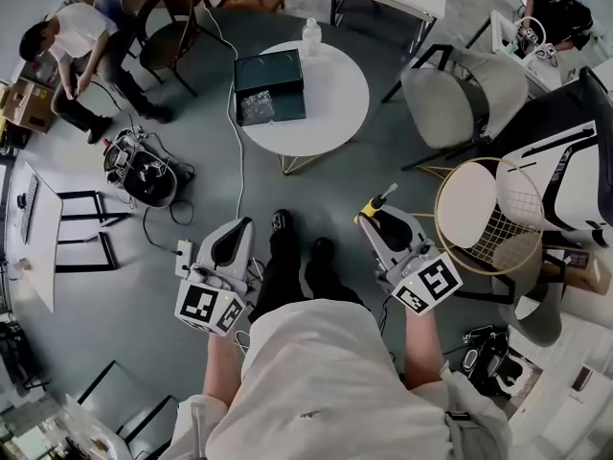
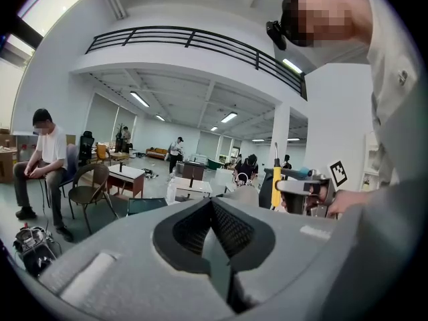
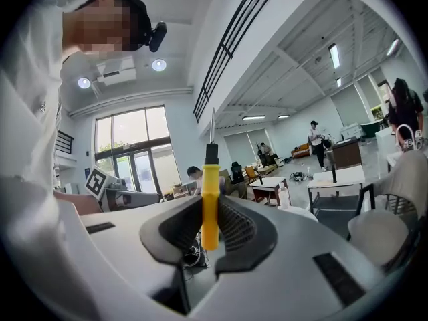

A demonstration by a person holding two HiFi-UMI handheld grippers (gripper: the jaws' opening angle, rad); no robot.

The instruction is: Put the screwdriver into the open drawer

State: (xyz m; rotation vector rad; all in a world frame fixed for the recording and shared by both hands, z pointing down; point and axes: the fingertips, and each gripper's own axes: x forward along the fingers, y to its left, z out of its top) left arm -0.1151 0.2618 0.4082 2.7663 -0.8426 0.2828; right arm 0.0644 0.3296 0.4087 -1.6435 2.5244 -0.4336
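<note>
My right gripper (image 3: 209, 231) is shut on a screwdriver (image 3: 210, 196) with a yellow handle, a black collar and a thin metal shaft that points up. In the head view that gripper (image 1: 375, 220) is held in front of the person's right side, the screwdriver (image 1: 375, 204) sticking out of its tip. My left gripper (image 2: 212, 236) has its jaws together with nothing between them; in the head view it (image 1: 233, 242) hangs at the person's left. From the left gripper view the screwdriver (image 2: 275, 186) shows in the other gripper. No drawer is in view.
A round white table (image 1: 326, 103) with a dark box (image 1: 269, 86) and a bottle (image 1: 310, 36) stands ahead. A grey chair (image 1: 465, 94) and a wire-frame round chair (image 1: 487, 209) are at the right. Cables and equipment (image 1: 144, 166) lie on the floor at the left. A seated person (image 1: 67, 51) is far left.
</note>
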